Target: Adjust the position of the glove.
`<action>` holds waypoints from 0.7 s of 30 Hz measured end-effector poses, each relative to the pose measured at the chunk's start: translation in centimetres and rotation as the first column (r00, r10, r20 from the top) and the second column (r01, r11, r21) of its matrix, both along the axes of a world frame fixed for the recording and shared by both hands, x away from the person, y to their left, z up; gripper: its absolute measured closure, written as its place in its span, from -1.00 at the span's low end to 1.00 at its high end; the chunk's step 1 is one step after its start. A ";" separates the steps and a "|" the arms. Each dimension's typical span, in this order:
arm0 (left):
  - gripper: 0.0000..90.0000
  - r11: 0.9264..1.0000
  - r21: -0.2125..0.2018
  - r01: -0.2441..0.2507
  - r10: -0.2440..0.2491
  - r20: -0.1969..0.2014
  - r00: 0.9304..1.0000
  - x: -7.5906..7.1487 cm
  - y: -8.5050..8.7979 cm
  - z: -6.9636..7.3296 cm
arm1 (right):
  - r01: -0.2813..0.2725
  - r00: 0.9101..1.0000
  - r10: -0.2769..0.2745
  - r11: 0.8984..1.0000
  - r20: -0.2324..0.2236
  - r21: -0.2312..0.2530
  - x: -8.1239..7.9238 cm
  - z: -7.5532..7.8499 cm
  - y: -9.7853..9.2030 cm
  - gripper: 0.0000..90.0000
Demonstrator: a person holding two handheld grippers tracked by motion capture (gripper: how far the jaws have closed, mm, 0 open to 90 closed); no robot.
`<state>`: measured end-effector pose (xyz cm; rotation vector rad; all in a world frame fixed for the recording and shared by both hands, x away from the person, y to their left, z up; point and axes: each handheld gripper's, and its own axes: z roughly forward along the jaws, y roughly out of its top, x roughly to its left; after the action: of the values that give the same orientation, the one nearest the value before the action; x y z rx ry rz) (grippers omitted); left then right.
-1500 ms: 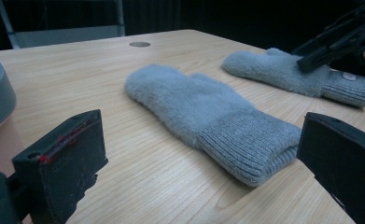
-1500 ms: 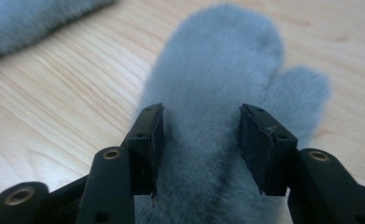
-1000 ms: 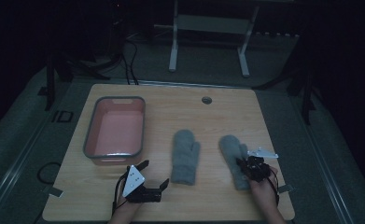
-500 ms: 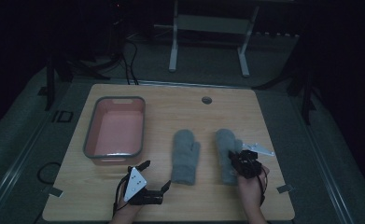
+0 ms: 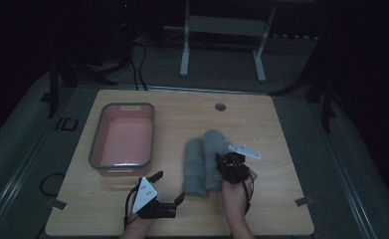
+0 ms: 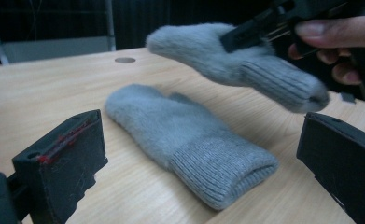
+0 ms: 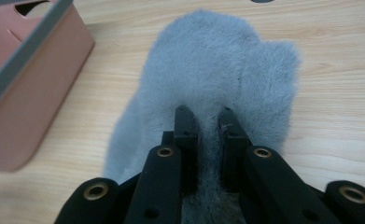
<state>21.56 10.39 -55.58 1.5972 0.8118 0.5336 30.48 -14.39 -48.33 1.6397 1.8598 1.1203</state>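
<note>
- Carrying the fluffy grey knitted mitten [image 6: 245, 60] clenched in the right tongs [image 7: 207, 116], keep it raised above the second grey mitten [image 5: 194, 167].
- Lower it squarely on top, cuffs aligned.
- Left tongs [image 5: 168, 188], released, hover nearer the person than that mitten; pink plastic tub [image 5: 98, 149] lies beyond.

We note: both mittens grey, fuzzy pile on body, ribbed knit at cuff — lifted mitten [image 6: 227, 58] and flat mitten [image 6: 185, 135] same shade. Surface [image 5: 281, 129] light wood grain, pale tan, one dark round hole near far edge. Tray [image 5: 123, 139] pink inside and out, grey rim. Left hand-held gripper [image 5: 164, 189] black, red streak on one jaw pad, pale grey plate on top. Right hand-held gripper [image 7: 207, 122] black with brass-coloured rivets, same pale grey plate. Our surroundings dark.
</note>
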 end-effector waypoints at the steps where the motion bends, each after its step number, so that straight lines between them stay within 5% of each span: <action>1: -0.97 1.000 -0.009 0.005 -0.005 0.001 1.000 -0.2 0.0 0.0 | -0.001 1.000 0.001 1.000 -0.006 0.006 0.1 0.0 0.6 0.82; 9: -0.97 1.000 0.009 0.028 -0.029 0.037 0.999 -0.3 -0.2 0.2 | 0.008 0.999 -0.007 1.000 -0.050 0.025 0.5 -1.7 4.7 0.81; 18: -0.97 1.000 0.017 0.025 -0.026 0.041 0.999 -0.2 -0.4 0.2 | 0.003 0.993 0.003 0.999 -0.114 0.049 1.3 -3.7 5.2 0.77; 21: -0.97 1.000 0.007 0.021 -0.021 0.033 0.999 -0.2 -0.4 0.1 | -0.005 0.993 0.011 0.999 -0.117 0.048 1.4 -4.5 5.5 0.60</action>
<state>21.39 9.99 -55.50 1.5973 0.7681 0.5470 31.85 -8.93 -52.81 1.7608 1.9273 1.1019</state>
